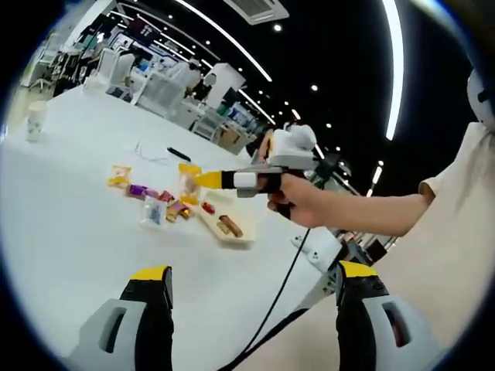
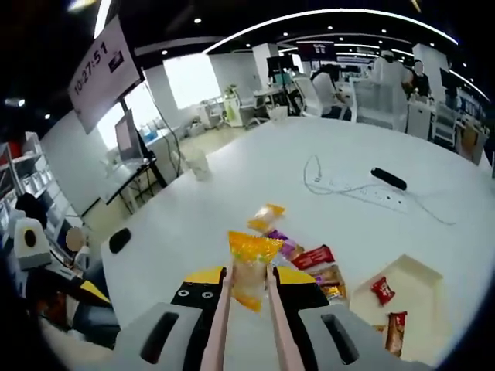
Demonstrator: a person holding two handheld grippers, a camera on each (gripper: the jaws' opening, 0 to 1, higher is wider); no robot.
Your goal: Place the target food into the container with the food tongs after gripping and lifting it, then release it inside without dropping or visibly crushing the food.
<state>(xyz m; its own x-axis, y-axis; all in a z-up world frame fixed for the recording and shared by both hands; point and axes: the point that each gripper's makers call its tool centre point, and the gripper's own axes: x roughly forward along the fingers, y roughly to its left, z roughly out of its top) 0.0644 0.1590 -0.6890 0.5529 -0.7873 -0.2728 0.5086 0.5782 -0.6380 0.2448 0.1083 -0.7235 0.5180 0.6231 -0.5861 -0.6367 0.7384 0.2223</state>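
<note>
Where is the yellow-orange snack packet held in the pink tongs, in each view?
Left gripper view: the yellow-orange snack packet sits at centre, just left of the right gripper, above the table.
Right gripper view: lower centre, upright between the pink tongs.
Shared landmark: the shallow cream tray holding red and brown snacks.

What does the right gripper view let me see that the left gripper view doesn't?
Right gripper view alone: pink tongs pinching a yellow snack packet up close, a wall screen reading a time, and a white power strip with its cable.

Left gripper view alone: the person's hand holding the right gripper from the side, and the left gripper with jaws wide apart.

Shared: the white table, the scattered snack packets and the pale tray holding two red packets.
</note>
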